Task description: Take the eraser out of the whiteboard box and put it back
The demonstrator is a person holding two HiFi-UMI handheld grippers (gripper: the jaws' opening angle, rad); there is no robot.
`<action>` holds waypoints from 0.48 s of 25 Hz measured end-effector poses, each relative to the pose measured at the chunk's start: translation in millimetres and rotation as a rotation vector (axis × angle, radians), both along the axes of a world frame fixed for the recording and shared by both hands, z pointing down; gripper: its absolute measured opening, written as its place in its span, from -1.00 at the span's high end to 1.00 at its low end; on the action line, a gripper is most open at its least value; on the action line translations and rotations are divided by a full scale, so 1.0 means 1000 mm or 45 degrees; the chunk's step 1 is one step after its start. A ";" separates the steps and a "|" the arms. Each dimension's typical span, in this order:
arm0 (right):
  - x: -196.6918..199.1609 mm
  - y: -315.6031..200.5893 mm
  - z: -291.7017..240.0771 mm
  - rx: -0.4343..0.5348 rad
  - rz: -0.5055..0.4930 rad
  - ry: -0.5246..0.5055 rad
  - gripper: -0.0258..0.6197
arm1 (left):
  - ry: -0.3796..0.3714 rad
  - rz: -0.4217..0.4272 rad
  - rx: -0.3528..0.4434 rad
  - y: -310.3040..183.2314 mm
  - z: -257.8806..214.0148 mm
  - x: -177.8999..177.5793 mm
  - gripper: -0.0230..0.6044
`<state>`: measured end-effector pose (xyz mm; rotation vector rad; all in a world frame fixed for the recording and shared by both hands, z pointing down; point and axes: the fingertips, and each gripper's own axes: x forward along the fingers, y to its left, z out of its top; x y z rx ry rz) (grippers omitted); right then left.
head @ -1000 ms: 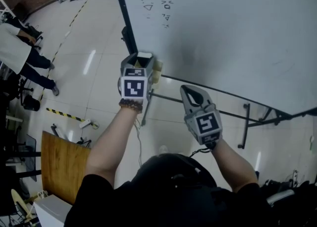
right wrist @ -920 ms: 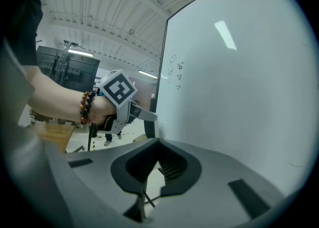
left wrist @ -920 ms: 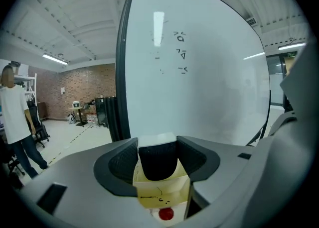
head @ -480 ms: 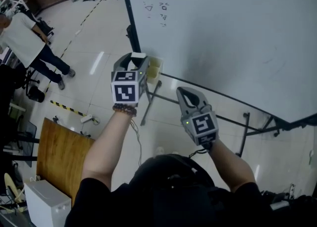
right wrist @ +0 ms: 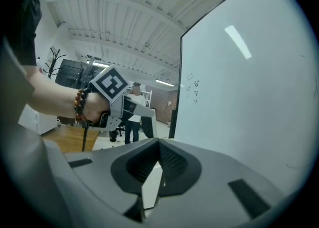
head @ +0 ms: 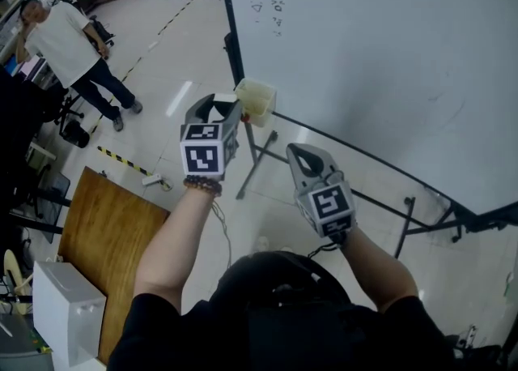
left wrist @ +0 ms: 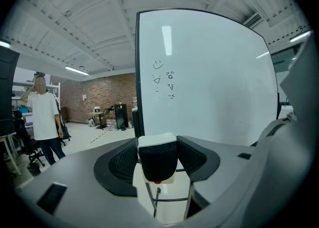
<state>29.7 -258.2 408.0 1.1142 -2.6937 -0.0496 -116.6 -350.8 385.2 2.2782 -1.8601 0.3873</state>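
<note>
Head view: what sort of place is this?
Probably an open lab or workshop space. A large freestanding whiteboard stands on a glossy floor marked with black-and-yellow striped tape. There is a brick back wall with an exposed ceiling above it.

The eraser [left wrist: 157, 158], white-backed with a black felt face, stands upright, clamped in the left gripper's [head: 217, 104] jaws, just left of the pale translucent whiteboard box [head: 256, 99] at the whiteboard's [head: 388, 53] lower-left corner.

Your left gripper [head: 217, 105] is held out ahead, jaws clamped on the eraser [left wrist: 157, 158]. Your right gripper [head: 298, 151] sits just beside it, jaws closed together, empty. Both forearms are extended.
</note>
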 end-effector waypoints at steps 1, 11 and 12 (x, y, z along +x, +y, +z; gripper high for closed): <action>-0.001 0.003 -0.001 -0.001 -0.008 -0.011 0.86 | 0.000 -0.008 0.003 0.005 -0.001 0.000 0.16; -0.004 0.015 0.006 -0.017 -0.044 -0.060 0.86 | 0.024 0.001 0.065 0.056 -0.014 0.006 0.16; -0.005 0.016 0.007 -0.021 -0.044 -0.061 0.86 | 0.029 0.007 0.070 0.061 -0.014 0.006 0.16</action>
